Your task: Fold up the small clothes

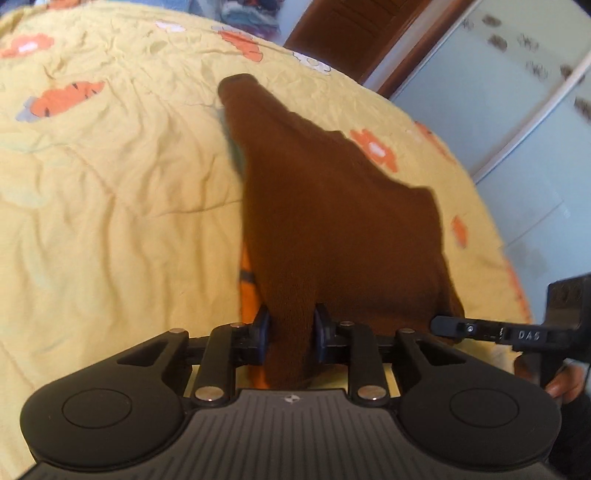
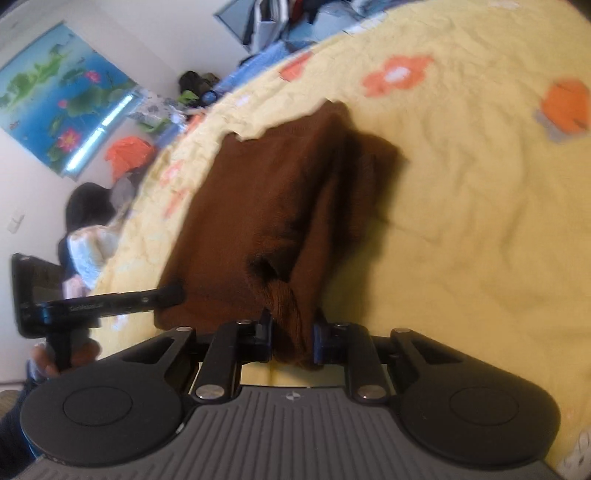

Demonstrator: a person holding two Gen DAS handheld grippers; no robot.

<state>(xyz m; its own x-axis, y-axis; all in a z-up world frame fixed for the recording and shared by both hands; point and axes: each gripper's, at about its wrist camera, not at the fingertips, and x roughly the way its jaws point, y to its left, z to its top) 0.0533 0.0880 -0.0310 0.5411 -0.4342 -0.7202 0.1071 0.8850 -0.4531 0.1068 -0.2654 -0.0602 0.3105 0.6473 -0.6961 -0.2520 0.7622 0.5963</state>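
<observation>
- The left gripper [image 1: 291,332], a black two-finger tool with blue pads, is clamped on a bunched edge of the brown knitted small garment [image 1: 332,206]; the cloth fills the gap between the two pads and runs down past them toward the camera.
- From that grip the brown knit stretches away over the yellow quilted bedspread with orange flower prints [image 1: 110,184], narrowing to a rounded tip at its far end, which looks like a sleeve or a corner.
- The right gripper [image 2: 291,334], of the same black build, is closed on another gathered fold of the brown garment [image 2: 258,206]; a thick twist of the knit is pinched between its fingers.
- In the right wrist view the garment lies mostly on the bedspread [image 2: 480,240], with a raised ridge running up its middle and a flatter panel to the left of it.
- Each camera catches the other tool at the garment's edge: a black finger marked "DAS" low on the right of the left view, and a black finger low on the left of the right view.
- Both frames are blurred, so the exact kind of garment cannot be told.
- Beyond the bed, a blue poster with pink flowers [image 2: 62,99] hangs on the wall, and a brown wooden door [image 1: 354,33] stands behind the bed's far edge.
</observation>
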